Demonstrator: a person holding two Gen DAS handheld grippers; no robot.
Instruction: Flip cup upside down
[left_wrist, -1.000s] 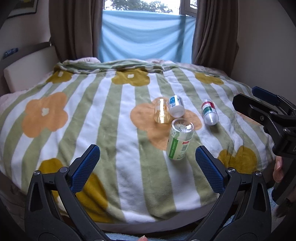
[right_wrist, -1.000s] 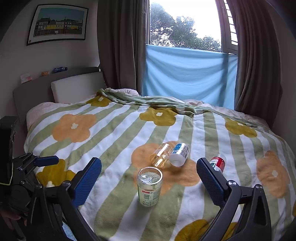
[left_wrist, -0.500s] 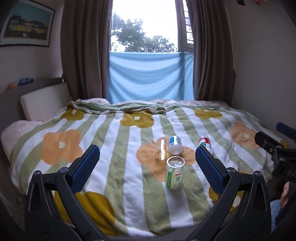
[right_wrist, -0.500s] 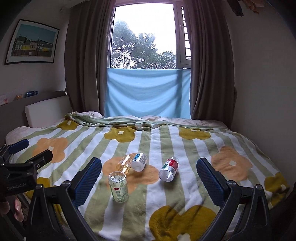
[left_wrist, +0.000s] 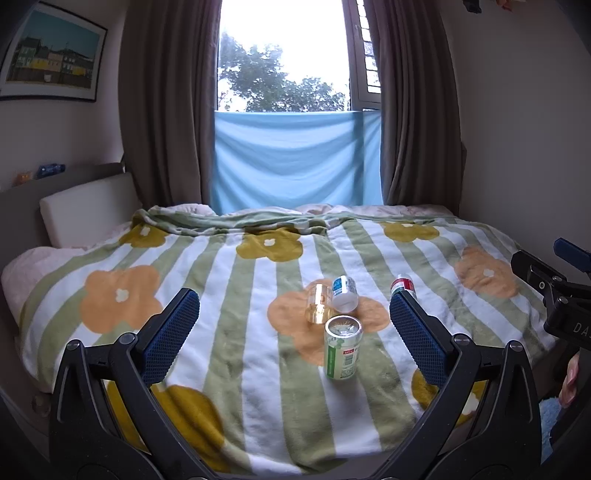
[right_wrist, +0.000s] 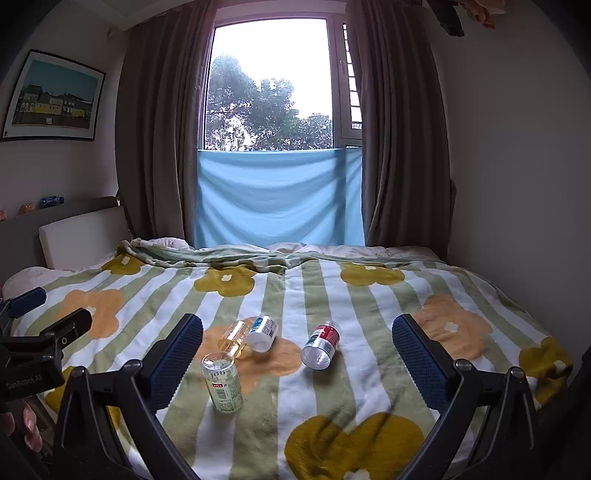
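Both hand-held grippers, left (left_wrist: 294, 328) and right (right_wrist: 297, 352), jaws spread wide, holding nothing, well back from the bed (left_wrist: 207, 369)

Cup (left_wrist: 318, 303), clear amber, lying on side on orange flower of blanket, touching blue can (left_wrist: 344, 292); green can (left_wrist: 341, 349) upright just in front, red can (right_wrist: 320, 343) on side, apart to right

Cup likely light, rigid, slippery; soft bedding may tip it. Pinch across mid-wall, clear of blue can

"GenRobot AI" on left gripper (right_wrist: 44, 328)
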